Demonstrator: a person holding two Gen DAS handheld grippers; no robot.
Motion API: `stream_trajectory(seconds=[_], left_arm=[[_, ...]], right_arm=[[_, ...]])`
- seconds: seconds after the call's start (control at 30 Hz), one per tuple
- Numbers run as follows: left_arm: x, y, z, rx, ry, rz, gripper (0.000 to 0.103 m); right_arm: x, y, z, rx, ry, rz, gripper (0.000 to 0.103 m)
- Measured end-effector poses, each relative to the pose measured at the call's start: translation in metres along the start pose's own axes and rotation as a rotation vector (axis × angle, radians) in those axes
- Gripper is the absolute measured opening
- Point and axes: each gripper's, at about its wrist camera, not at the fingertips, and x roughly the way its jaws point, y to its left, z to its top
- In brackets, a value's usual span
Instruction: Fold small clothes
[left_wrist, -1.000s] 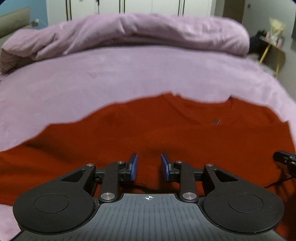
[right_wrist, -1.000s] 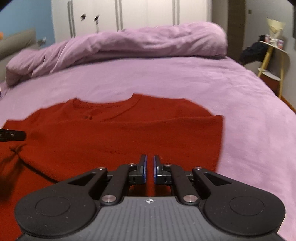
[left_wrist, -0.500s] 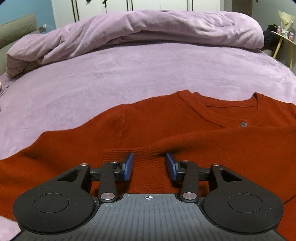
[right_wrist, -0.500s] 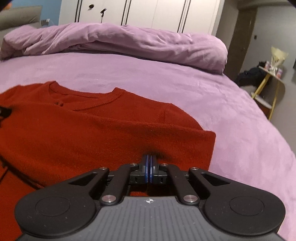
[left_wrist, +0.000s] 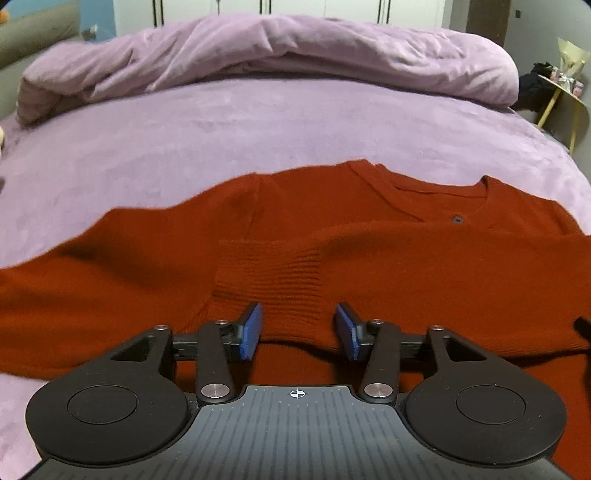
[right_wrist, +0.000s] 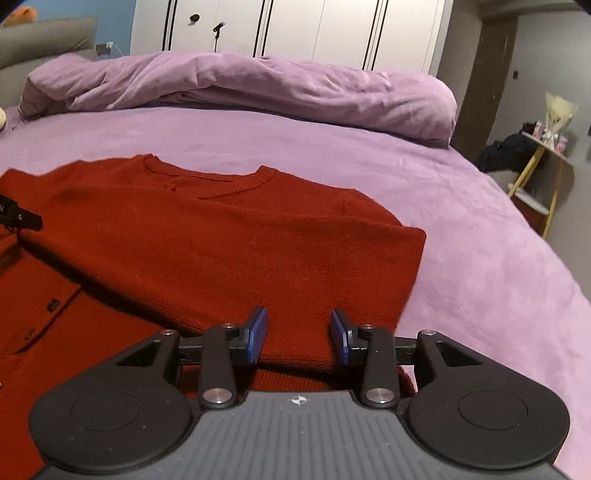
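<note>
Lilac bedding covers the bed (left_wrist: 258, 140), with a rumpled duvet (right_wrist: 240, 88) along its far side. On it lies a red cardigan (right_wrist: 221, 236), its right sleeve folded across the chest. The left claw (left_wrist: 298, 329) is opening, its blue pads spread over the ribbed cuff (left_wrist: 269, 273) without pinching it. The right claw (right_wrist: 298, 335) is opening too, pads apart above the folded sleeve's near edge, gripping nothing.
</note>
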Motion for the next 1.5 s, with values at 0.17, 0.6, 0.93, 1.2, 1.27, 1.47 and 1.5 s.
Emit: stream_trajectory(seconds=[0.17,0.6,0.93,1.2,1.27,1.47,1.5], left_arm=[[0.005,0.005,-0.001,-0.043,-0.015,0.012,0.059],[-0.076,0.113,-0.041,-0.366,0.007,-0.11,0.06],[-0.098,0.297,-0.12,-0.976,-0.079,0.095,0.042],[-0.066,0.381,-0.164,-1.543,-0.238,-0.109,0.01],[-0.059,0.39,-0.167,-1.586,-0.262,-0.156,0.011],[-0.067,0.388,-0.142,-1.379,-0.286,-0.076,0.008],[-0.071,0.383,-0.134,-1.317,-0.294,-0.049,0.008]], right_arm=[[0.007,0.012,-0.002,-0.083,-0.02,-0.053,0.036],[-0.081,-0.007,-0.015,0.216,0.028,0.136,0.035],[-0.111,0.001,-0.046,0.392,0.092,0.238,0.039],[-0.109,0.001,-0.039,0.437,0.106,0.232,0.039],[-0.109,0.002,-0.039,0.426,0.112,0.224,0.039],[-0.105,0.004,-0.038,0.417,0.125,0.207,0.039],[-0.105,0.004,-0.037,0.419,0.125,0.205,0.039]])
